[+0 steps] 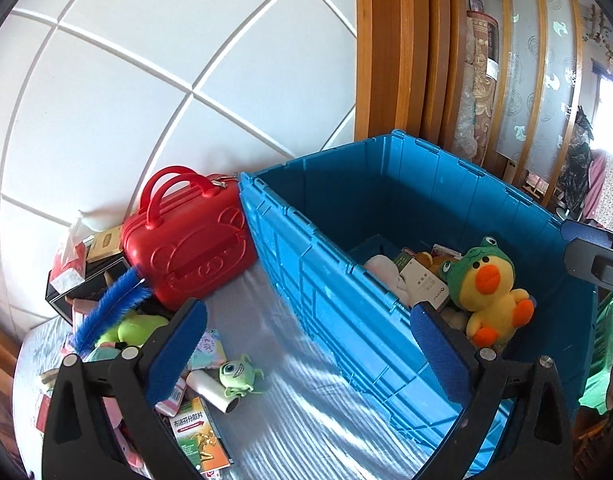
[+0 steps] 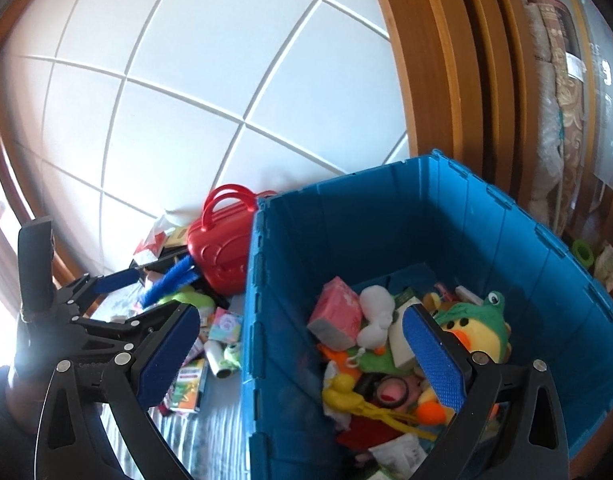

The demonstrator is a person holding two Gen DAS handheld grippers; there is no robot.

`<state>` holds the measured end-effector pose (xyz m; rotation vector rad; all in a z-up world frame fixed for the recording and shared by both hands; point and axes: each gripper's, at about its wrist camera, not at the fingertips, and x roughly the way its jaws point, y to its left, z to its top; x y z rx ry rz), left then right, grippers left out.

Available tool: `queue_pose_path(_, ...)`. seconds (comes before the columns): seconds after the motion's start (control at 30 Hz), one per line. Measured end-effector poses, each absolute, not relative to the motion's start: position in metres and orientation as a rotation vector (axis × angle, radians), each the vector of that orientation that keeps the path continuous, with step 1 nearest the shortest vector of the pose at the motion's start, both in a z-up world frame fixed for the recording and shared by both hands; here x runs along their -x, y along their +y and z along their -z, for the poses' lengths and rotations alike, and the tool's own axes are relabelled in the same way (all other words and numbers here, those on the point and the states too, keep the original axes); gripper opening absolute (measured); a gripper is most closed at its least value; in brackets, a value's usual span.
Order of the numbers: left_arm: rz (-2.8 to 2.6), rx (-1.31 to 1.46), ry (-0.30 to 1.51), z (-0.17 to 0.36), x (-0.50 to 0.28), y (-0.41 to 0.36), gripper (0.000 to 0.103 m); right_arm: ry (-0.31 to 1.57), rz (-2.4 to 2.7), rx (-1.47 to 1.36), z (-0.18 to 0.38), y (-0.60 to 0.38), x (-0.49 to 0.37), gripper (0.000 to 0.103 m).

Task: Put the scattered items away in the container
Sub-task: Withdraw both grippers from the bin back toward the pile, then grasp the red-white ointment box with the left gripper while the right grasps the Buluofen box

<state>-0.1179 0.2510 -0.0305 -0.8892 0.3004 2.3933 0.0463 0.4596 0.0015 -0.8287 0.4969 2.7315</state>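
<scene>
In the left wrist view, the left gripper (image 1: 306, 340) is held wide open with nothing in it. It hangs over the near wall of the blue bin (image 1: 326, 280), likely so it can swing back to the pile. A duck toy (image 1: 490, 296) is seen lying inside the bin with some boxes. Left of the bin, a red case (image 1: 186, 248), a blue brush (image 1: 106, 308), a small green toy (image 1: 238, 376) and a medicine box (image 1: 198, 436) are still spread on the mat, so more tidying is needed.

In the right wrist view, the right gripper (image 2: 302, 356) is also spread wide and nothing is held. It is kept above the bin, maybe because something was just let go there. Many toys are piled in the bin, with a pink box (image 2: 338, 316) on top. The left gripper is seen low, near the brush.
</scene>
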Motion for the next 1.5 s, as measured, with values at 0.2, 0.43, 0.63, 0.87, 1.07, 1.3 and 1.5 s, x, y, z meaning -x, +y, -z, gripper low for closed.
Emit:
queue_pose_path(0.2,-2.432,0.929,0.275,0.042,0.096,0.208,0.103,0.496,-2.753,0.878,0.006,0.428,-0.048,0.103)
queue_pose_path(0.43,-2.463,1.002,0.249,0.061,0.074,0.154,0.103,0.475,-2.786,0.936,0.013,0.383,-0.041,0.103)
queue_pose_path(0.63,-2.507,1.109,0.203,0.089,0.066,0.09,0.103,0.445,-2.81,1.008,0.023,0.339,-0.027,0.103)
queue_pose_path(0.87,-2.545,1.273,0.087,0.135,0.063,0.004,0.103,0.378,-2.815,1.119,0.046,0.283,-0.002,0.103)
queue_pose_path(1.07,-2.59,1.374,0.093,0.173,0.055,-0.056,0.103,0.352,-2.794,1.236,0.079,0.242,0.022,0.103)
queue_pose_path(1.3,-2.624,1.491,0.052,0.229,0.057,-0.118,0.098,0.329,-2.755,1.378,0.123,0.203,0.052,0.103)
queue_pose_path(1.5,-2.619,1.564,0.047,0.286,0.064,-0.15,0.092,0.358,-2.699,1.493,0.174,0.181,0.077,0.103)
